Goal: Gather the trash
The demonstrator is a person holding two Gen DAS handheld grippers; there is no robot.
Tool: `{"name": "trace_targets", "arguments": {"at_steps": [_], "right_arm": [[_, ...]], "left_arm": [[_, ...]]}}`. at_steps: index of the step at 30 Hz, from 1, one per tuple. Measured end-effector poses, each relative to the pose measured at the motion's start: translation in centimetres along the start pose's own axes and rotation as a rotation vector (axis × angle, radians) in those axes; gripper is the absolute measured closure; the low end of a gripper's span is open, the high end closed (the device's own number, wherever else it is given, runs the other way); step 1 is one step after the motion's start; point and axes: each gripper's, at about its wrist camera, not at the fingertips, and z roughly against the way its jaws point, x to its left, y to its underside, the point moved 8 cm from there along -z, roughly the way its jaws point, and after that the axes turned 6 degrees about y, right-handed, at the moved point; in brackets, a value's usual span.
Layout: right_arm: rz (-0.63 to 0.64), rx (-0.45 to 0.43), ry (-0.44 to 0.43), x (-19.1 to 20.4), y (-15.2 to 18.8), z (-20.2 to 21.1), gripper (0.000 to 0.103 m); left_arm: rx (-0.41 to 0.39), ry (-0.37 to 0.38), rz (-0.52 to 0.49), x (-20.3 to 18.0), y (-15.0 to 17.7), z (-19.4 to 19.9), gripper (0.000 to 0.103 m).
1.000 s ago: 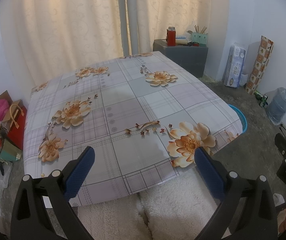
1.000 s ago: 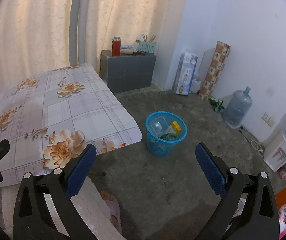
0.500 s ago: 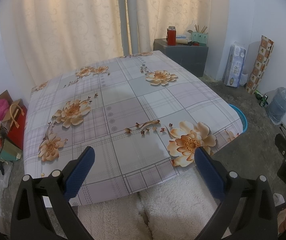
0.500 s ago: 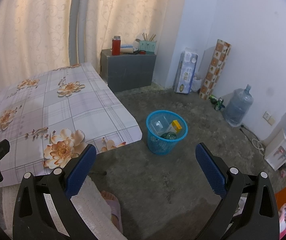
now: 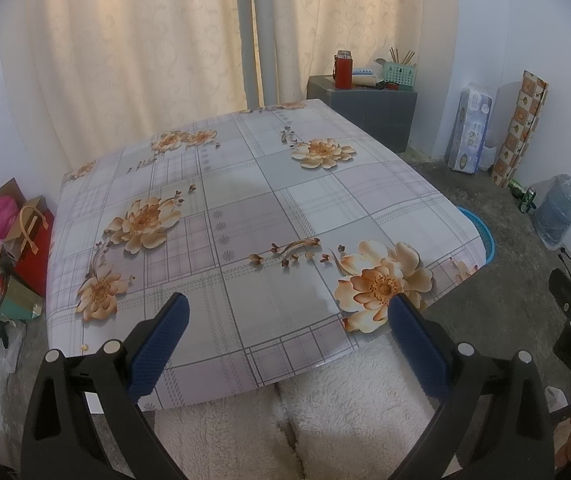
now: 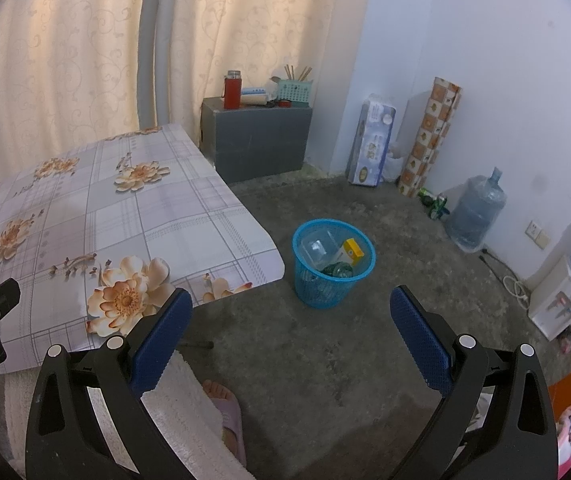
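Right wrist view: my right gripper (image 6: 291, 334) is spread wide with nothing in it, looking down at the blue trash basket (image 6: 308, 294) on the concrete floor just beside the table (image 6: 133, 216), a clear container, a yellow carton and a green bottle inside. My left gripper (image 5: 287, 340) hangs released too, over the flowered tablecloth (image 5: 253, 208).

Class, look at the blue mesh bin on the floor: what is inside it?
Inside the blue mesh bin: a clear plastic container, a yellow-topped carton and a green bottle. Anything beneath them is covered.
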Motion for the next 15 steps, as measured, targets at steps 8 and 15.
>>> {"name": "trace_targets", "arguments": {"at_steps": [8,15], "right_arm": [[-0.001,0.000,0.000,-0.12,-0.05,-0.02,0.008],[-0.002,-0.001,0.000,0.05,0.04,-0.07,0.008]], "left_arm": [[0.001,0.001,0.000,0.12,-0.16,-0.07,0.005],[0.002,0.005,-0.002,0.09,0.14,0.06,0.005]]}}
